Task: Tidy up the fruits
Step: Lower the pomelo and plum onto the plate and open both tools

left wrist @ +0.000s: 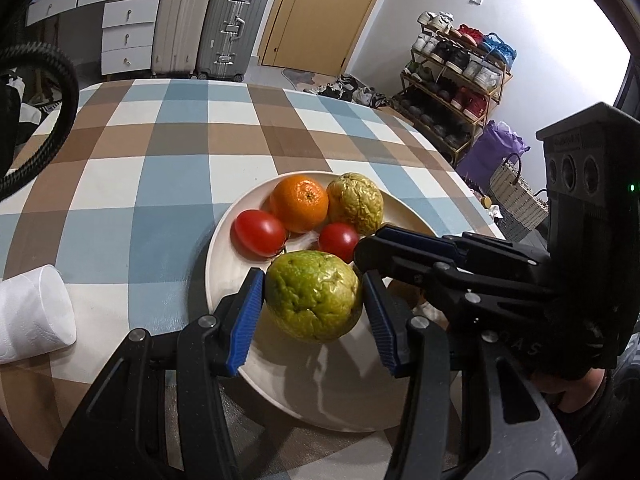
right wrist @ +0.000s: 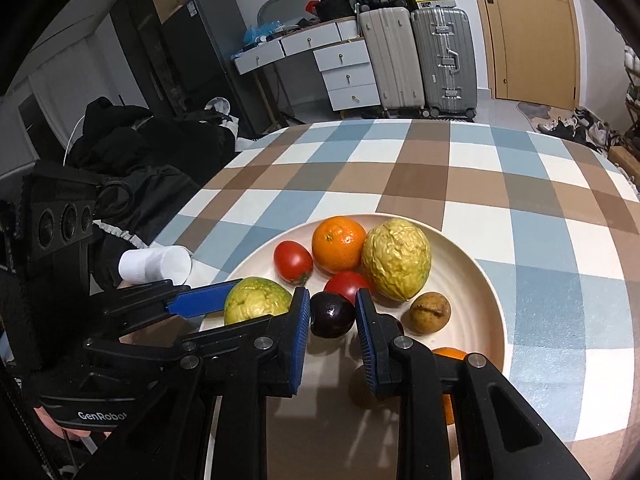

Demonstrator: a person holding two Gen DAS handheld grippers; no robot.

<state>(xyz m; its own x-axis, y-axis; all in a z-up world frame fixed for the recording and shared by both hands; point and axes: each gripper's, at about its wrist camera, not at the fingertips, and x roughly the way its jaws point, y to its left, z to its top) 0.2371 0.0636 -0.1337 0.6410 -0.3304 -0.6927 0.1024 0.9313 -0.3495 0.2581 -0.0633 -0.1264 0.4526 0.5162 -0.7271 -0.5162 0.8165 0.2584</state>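
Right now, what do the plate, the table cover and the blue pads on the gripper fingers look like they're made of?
Plate: probably glazed ceramic, possibly melamine; cream, soft sheen, faint concentric ridges.
Table cover: looks like wipeable vinyl or oilcloth; the printed checks lie flat with a slight gloss.
Blue pads: likely rubber or soft plastic; matte, finely ribbed, set on black, hard plastic-looking fingers, on both the left gripper and right gripper.

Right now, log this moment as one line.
left tongs: around green guava | right tongs: around dark plum | both over plate | lifted: cannot tell
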